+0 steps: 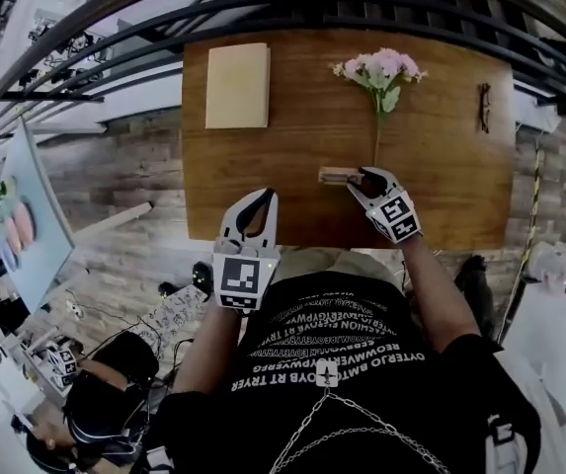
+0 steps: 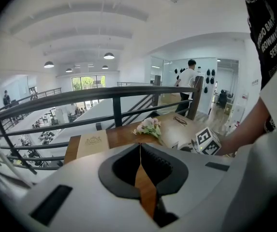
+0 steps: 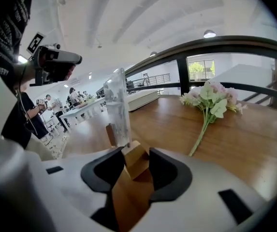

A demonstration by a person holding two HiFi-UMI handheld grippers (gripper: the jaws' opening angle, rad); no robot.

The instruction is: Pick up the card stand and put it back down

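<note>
Two grippers divide the work. On the left, the left gripper point(image 2: 139, 151) hangs off the near edge of the table point(image 1: 441, 186) with its jaws together on nothing, seemingly parked out of the way since one gripper suffices. Beyond it a tan booklet point(image 1: 237, 85) lies flat at the far corner; its cover bears a small emblem too fine to read. Toward the middle, the card stand point(image 1: 338, 175) sits on the wood just before the flower stem, its clear panel upright and apparently empty of any card. The right gripper point(image 1: 362, 178) has its jaws apart around the stand's wooden base, which lies between them without looking squeezed, so the stand seems to rest on the table. Further right, pink flowers point(image 1: 379, 72) lie on their side, and a pair of glasses point(image 1: 484, 107) rests near the edge. White lettering crosses the person's black shirt, upside down and not reliably legible.
</note>
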